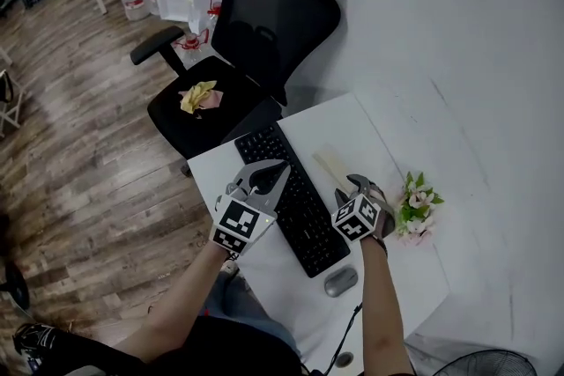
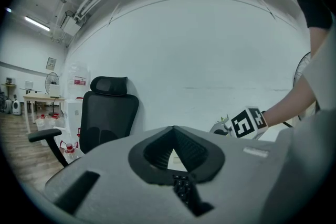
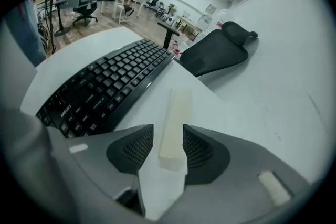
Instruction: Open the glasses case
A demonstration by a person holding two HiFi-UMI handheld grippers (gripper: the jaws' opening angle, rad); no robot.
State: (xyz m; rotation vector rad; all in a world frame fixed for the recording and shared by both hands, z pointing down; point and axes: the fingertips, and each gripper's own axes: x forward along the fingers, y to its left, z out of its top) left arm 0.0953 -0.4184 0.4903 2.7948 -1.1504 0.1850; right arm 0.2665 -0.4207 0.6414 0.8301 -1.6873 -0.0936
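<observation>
The glasses case (image 1: pixel 332 165) is a long cream box lying flat on the white desk (image 1: pixel 388 277), just right of the keyboard. In the right gripper view the case (image 3: pixel 175 113) runs away from me. My right gripper (image 3: pixel 168 127) stands open, one jaw on either side of the case's near end, with a thin gap on both sides. The head view shows my right gripper (image 1: pixel 352 181) low at the case's near end. My left gripper (image 1: pixel 283 165) hovers over the keyboard's left part. In its own view my left gripper (image 2: pixel 174 128) has its tips together and holds nothing.
A black keyboard (image 1: pixel 291 198) lies diagonally mid-desk, with a grey mouse (image 1: pixel 340 281) near its front end. A small bunch of flowers (image 1: pixel 416 205) stands right of my right gripper. A black office chair (image 1: pixel 256 40) with a crumpled yellow thing (image 1: pixel 197 95) on its seat stands beyond the desk.
</observation>
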